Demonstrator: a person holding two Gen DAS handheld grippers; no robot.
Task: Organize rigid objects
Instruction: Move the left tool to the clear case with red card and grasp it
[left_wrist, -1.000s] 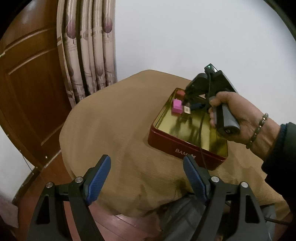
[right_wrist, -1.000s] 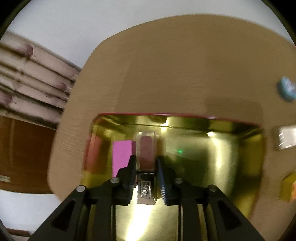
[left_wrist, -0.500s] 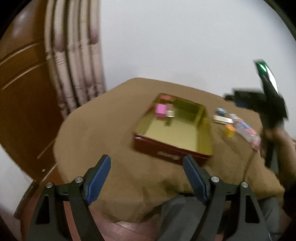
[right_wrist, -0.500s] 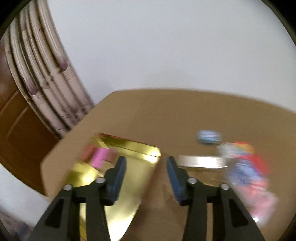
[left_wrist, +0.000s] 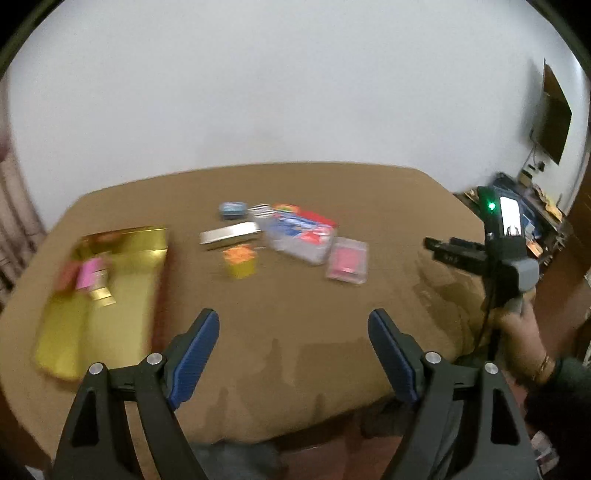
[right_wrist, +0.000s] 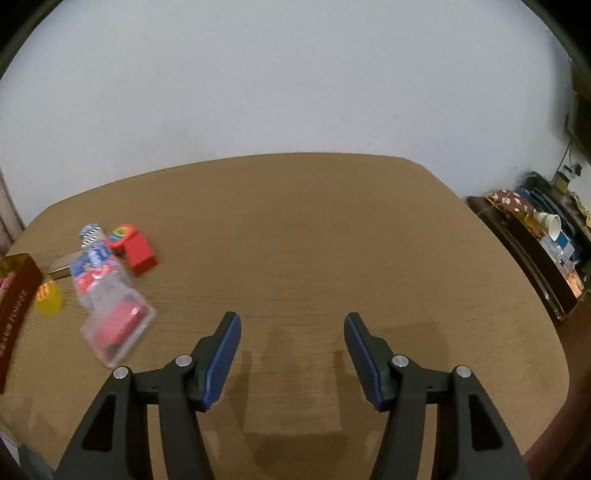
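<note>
A gold-lined red tin (left_wrist: 122, 280) sits at the table's left with a pink block (left_wrist: 88, 277) and a small clear case inside. Loose items lie at mid-table: a silver flat box (left_wrist: 229, 232), a yellow-orange cup (left_wrist: 241, 263), a blue tin (left_wrist: 231, 209), a clear pack with red and blue print (left_wrist: 301, 240), and a clear case with pink contents (left_wrist: 348, 260). My left gripper (left_wrist: 293, 350) is open and empty above the near edge. My right gripper (right_wrist: 291, 354) is open and empty over bare table, right of the items (right_wrist: 110, 295).
The brown cloth-covered table (right_wrist: 314, 240) ends at a white wall behind. A dark shelf with cups and clutter (right_wrist: 546, 236) stands to the right. The tin's red side (right_wrist: 14, 306) shows at the right wrist view's left edge.
My right gripper let go of the small case in the tin, opened, and swung right across the table. The left view swung right too, from the tin to the loose items.
</note>
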